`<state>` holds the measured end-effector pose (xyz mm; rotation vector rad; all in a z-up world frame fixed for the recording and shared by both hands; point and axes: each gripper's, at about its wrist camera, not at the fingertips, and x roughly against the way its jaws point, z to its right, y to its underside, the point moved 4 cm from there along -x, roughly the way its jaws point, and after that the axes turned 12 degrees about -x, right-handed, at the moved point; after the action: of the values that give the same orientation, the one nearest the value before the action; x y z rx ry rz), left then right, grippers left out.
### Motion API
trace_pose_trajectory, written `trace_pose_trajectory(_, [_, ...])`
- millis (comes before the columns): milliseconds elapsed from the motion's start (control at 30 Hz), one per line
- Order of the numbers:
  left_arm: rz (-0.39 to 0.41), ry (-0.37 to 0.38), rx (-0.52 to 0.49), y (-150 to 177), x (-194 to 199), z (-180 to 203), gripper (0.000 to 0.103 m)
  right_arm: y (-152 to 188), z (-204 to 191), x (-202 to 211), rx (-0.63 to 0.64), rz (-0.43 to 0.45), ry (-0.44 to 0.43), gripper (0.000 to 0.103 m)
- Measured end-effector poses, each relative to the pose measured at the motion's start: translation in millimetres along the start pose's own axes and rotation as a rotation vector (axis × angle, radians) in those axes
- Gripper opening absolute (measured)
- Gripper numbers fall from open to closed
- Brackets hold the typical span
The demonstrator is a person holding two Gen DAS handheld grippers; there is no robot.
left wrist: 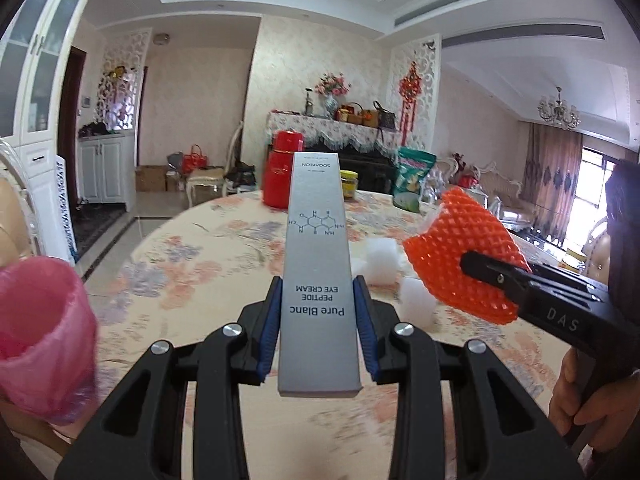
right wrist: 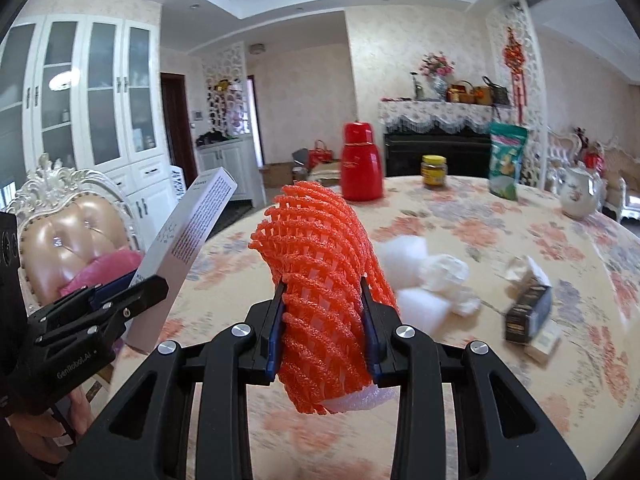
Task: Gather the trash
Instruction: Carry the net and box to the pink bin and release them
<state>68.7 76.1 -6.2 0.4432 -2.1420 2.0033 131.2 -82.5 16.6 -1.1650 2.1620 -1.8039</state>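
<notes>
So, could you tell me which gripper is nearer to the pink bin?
Left. The left gripper, shut on the grey box, has the pink bin just off its left side. The right gripper, holding the orange net, is farther right over the table.

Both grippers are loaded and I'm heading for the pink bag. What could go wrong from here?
1. The left gripper pinches the eye cream box only near its lower end; the long free end could swing or hit the pink bag rim.
2. The orange foam net in the right gripper is soft and bulges beyond the fingers, so it might slip out.
3. Both loads are close together; they may collide over the bag.
</notes>
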Motion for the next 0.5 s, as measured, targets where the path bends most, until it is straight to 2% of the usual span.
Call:
trace_pose_trajectory(233, [0.022,-0.113,0.019,11,39,-61,0.034,6,-66,-26,0.039,-0.034,-0.105,0.032])
trace_pose_trajectory(500, [0.009,-0.243,0.058,28,77,-145,0.034,17,-165,-64,0.120,-0.084,-0.260,0.033])
